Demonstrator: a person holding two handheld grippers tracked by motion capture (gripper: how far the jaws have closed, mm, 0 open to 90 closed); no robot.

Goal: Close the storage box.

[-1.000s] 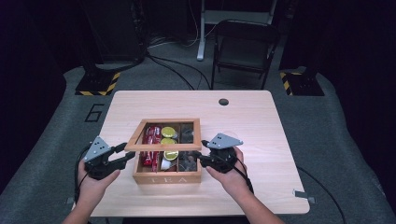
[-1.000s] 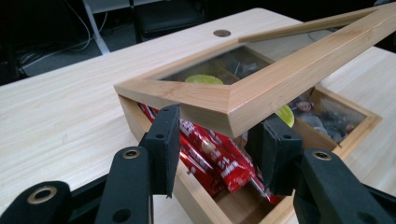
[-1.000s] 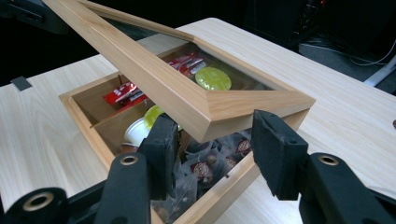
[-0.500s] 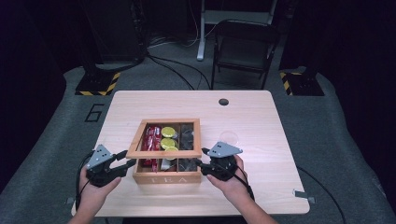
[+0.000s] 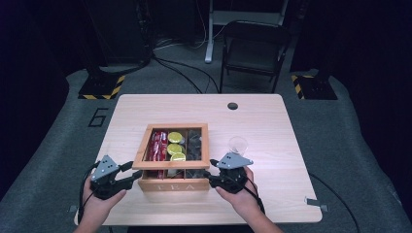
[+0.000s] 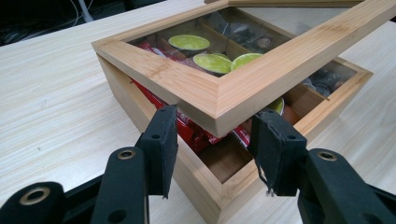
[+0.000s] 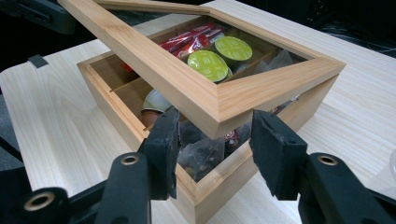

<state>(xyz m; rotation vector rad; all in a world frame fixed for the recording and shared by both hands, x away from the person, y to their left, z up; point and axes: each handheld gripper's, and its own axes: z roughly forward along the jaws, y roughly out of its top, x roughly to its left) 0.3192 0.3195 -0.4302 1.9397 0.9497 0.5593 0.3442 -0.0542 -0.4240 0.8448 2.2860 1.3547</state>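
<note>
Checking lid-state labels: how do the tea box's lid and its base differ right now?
The lid is tilted with its front edge lifted, while the base sits flat on the table. The lid is a wooden frame around a clear pane, while the base is split into compartments holding green capsules and red packets. The base has TEA on its front, while the lid's frame looks plain. Both are the same light wood.

1 tea box, 3 green capsules, 1 cup
</note>
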